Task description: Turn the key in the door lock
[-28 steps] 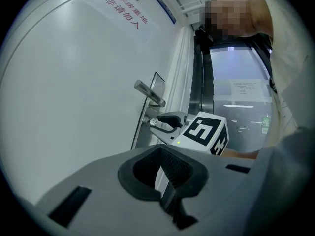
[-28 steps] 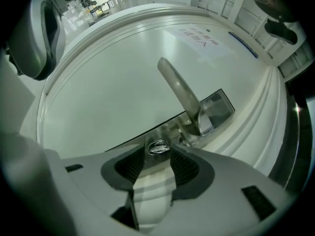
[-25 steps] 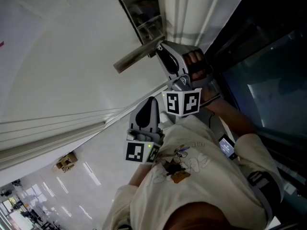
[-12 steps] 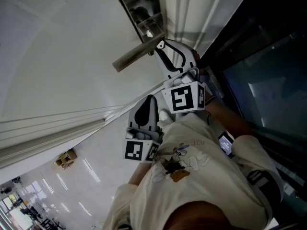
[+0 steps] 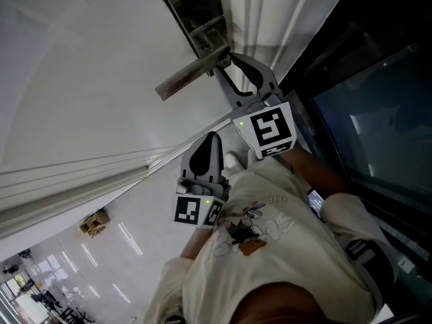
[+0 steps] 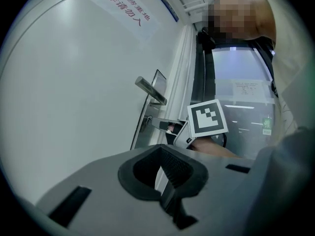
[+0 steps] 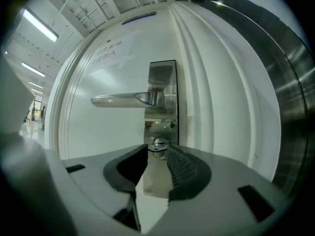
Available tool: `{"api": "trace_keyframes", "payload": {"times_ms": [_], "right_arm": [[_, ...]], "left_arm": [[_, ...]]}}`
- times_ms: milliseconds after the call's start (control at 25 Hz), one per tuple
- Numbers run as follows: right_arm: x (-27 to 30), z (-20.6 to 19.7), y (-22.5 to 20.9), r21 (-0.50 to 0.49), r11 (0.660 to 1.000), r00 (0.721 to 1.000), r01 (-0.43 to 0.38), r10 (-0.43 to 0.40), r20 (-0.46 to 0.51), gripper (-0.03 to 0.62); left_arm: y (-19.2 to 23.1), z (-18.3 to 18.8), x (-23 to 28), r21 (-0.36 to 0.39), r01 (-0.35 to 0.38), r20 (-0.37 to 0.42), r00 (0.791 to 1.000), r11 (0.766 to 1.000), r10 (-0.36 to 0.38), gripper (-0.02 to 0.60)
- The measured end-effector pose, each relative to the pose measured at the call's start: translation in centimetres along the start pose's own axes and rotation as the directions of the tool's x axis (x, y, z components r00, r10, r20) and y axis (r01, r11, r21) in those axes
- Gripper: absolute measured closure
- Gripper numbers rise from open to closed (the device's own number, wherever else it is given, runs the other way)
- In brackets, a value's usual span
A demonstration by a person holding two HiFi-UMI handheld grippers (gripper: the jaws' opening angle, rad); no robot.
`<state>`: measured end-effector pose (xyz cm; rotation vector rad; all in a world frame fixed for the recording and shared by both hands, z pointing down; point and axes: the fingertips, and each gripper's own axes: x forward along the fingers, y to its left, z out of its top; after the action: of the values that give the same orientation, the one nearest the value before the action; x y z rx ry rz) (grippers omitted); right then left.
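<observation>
A silver key (image 7: 158, 145) sits in the cylinder of the steel lock plate (image 7: 162, 82), below the lever handle (image 7: 123, 100). My right gripper (image 7: 158, 151) points straight at the door, and its two pads pinch the key's head from either side. In the head view the right gripper (image 5: 226, 63) reaches the plate just under the handle (image 5: 189, 78), and the key is hidden there. My left gripper (image 5: 211, 139) hangs back from the door at waist height, shut on nothing. From its own view the left gripper (image 6: 160, 149) looks toward the handle (image 6: 150, 90).
The white door (image 5: 81, 79) fills the left. A ribbed white door frame (image 7: 206, 107) runs beside the lock plate, with a dark glass panel (image 5: 378, 100) further right. The person's body and cream shirt (image 5: 283, 248) stand close behind both grippers.
My right gripper has rolled about its own axis at the lock, so its marker cube now shows a different face upward. The left gripper has stayed put.
</observation>
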<state>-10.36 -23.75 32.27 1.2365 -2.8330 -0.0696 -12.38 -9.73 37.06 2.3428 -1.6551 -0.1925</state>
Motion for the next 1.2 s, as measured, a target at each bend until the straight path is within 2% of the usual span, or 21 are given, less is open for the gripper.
{"api": "trace_keyframes", "payload": {"times_ms": [200,440,600,880,1200], "right_arm": [[0.0,-0.2,-0.2,0.175,0.984,1.000,-0.026,0.024,0.013,0.467],[0.0,-0.3,-0.4,0.397,0.916,0.998,-0.058,0.053,0.025,0.468],[0.1,-0.4,-0.5,0.540,0.838,0.996,-0.086,0.080,0.034,0.468],[0.2,-0.5,-0.7,0.669,0.734,0.993,-0.117,0.110,0.053,0.468],[0.2,-0.8,-0.8,0.841,0.514,0.982,-0.170,0.158,0.102,0.468]], "left_arm": [[-0.1,0.3,0.0,0.001,0.011,0.003,1.000,1.000,-0.011,0.578],[-0.4,-0.1,0.1,-0.010,0.033,-0.008,0.999,0.999,-0.033,0.578],[-0.5,0.0,0.2,-0.012,0.039,-0.005,0.999,0.999,-0.039,0.578],[-0.8,-0.4,0.2,-0.018,0.047,-0.011,0.999,0.999,-0.047,0.578],[-1.4,-0.4,0.1,-0.014,0.045,-0.005,0.999,0.999,-0.045,0.578]]}}
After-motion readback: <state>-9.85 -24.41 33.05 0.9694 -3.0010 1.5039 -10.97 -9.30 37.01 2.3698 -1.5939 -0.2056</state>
